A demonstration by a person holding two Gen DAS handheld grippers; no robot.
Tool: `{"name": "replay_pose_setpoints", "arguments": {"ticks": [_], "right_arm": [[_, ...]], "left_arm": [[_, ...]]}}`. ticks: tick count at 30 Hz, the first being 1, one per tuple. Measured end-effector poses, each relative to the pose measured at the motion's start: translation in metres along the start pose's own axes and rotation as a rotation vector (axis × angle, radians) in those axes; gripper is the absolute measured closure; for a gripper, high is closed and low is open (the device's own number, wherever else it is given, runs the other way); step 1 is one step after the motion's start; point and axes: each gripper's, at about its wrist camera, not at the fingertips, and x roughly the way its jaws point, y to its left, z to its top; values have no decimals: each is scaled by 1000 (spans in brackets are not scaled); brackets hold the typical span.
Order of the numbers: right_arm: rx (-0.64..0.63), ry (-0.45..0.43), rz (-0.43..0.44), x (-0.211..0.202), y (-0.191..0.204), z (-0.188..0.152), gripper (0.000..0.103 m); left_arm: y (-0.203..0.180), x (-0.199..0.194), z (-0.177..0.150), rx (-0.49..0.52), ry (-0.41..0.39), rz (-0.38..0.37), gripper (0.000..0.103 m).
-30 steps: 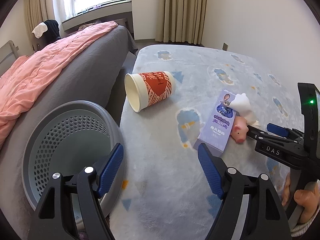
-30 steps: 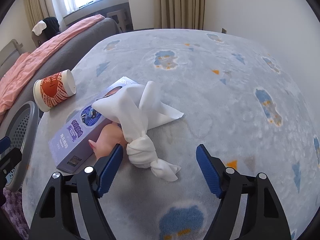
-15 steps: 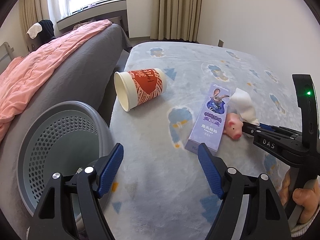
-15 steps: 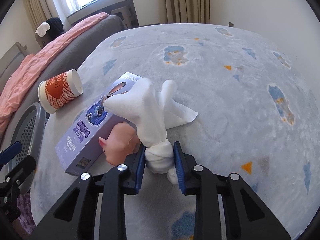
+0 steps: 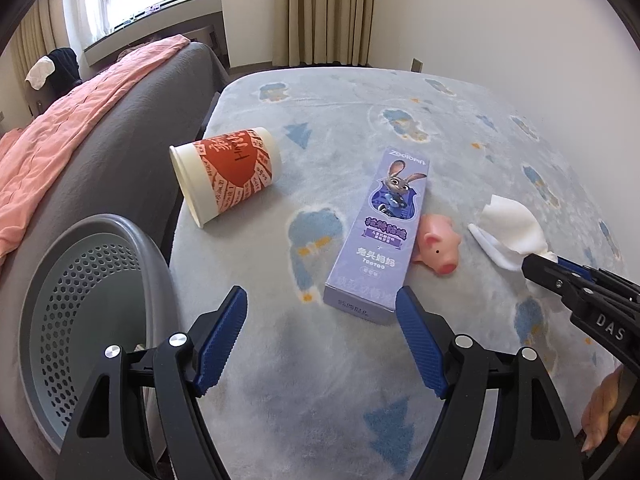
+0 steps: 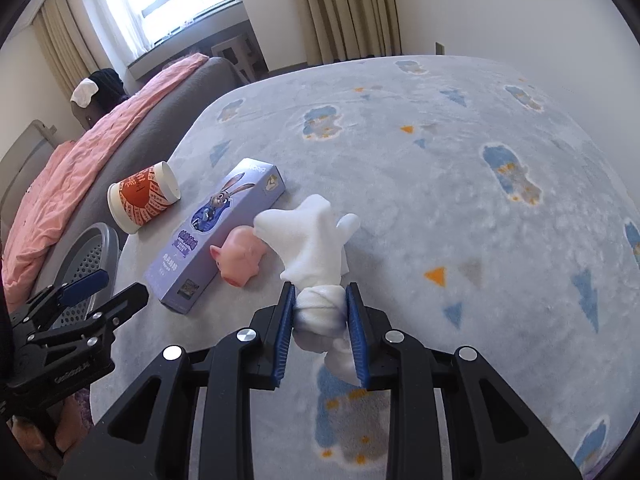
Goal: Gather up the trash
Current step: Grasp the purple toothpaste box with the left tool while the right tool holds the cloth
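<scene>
My right gripper [image 6: 320, 300] is shut on a knotted white tissue [image 6: 316, 248], lifted just off the blue patterned blanket [image 6: 460, 184]. In the left wrist view the tissue [image 5: 514, 232] hangs from the right gripper's tip [image 5: 540, 266] at the right edge. A purple carton [image 5: 382, 232] with a cartoon rabbit lies flat, a pink toy pig [image 5: 438, 246] beside it. A red and white paper cup [image 5: 226, 174] lies on its side near the blanket's left edge. My left gripper [image 5: 320, 340] is open with nothing between its fingers, hovering in front of the carton.
A grey perforated bin [image 5: 80, 312] stands low on the left beside the bed. A grey bed with a pink quilt [image 5: 68, 128] runs along the left. Curtains [image 5: 328, 12] and a white wall are behind. A person's hand [image 5: 604, 412] holds the right gripper.
My right gripper closed on the tissue's knot and lifted it away from the pig and carton. My left gripper shifted toward the carton, still open.
</scene>
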Motion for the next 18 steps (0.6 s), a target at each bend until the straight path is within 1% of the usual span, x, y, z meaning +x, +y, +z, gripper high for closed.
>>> {"name": "replay_pose_setpoints", "arguments": {"ticks": [8,18], "right_arm": [[20,-19,35,-8,-8,2,77],[37,-19,65,-8,-16,1,77]], "left_arm": [[-13,18,6,33,27,17,30],[-23,36,15,64,53,35,30]]}}
